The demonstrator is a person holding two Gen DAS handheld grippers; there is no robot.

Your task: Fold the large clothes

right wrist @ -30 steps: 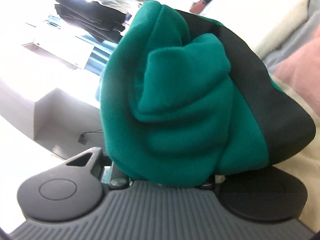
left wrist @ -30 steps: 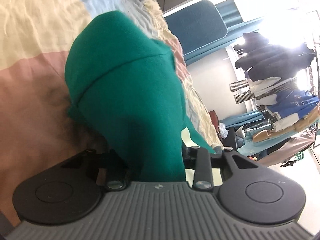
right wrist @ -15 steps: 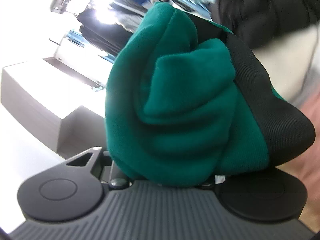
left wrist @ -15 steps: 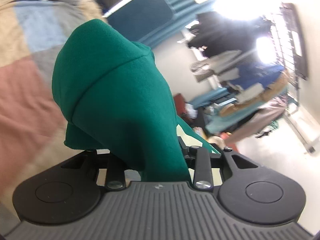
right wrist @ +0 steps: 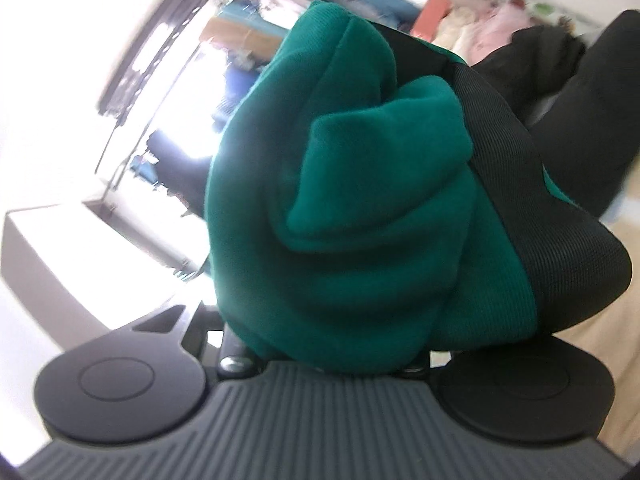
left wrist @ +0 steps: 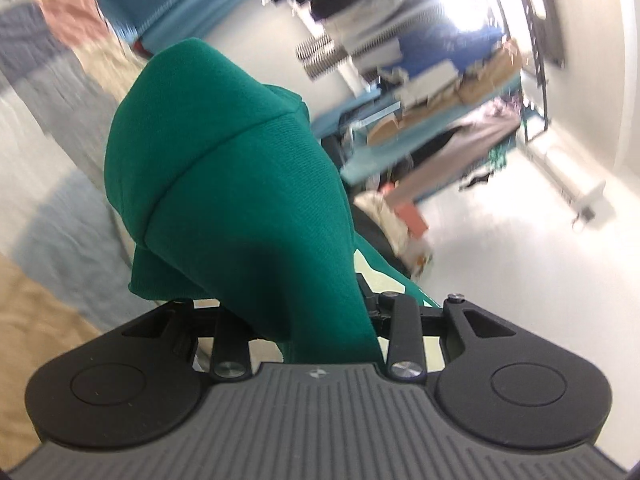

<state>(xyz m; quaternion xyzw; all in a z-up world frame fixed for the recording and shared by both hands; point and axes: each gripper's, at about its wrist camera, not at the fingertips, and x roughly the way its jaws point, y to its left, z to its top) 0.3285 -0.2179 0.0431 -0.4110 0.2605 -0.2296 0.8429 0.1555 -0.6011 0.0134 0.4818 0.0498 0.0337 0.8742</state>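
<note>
left wrist view: the left tool is clenched on a thick bunch of green garment, narrowed partway with the cloth filling the gap. its fingers are buried under the fabric, so only the black linkage arms and the grey ribbed body show at the bottom. the garment rises out of the tool in a rounded hump with a stitched seam crossing it, and a further strip of the same green trails off lower right past the linkage. behind it, blurred, lie a patchwork bed cover on the left and a rack of hanging clothes on the right, over a pale floor.

right wrist view: the right tool is likewise clamped on the green garment, partly closed with folds bulging out above its body and hiding the fingers. a wide black ribbed band of the garment runs along the right side of the bundle. a bright window and more hanging clothes lie blurred behind.
</note>
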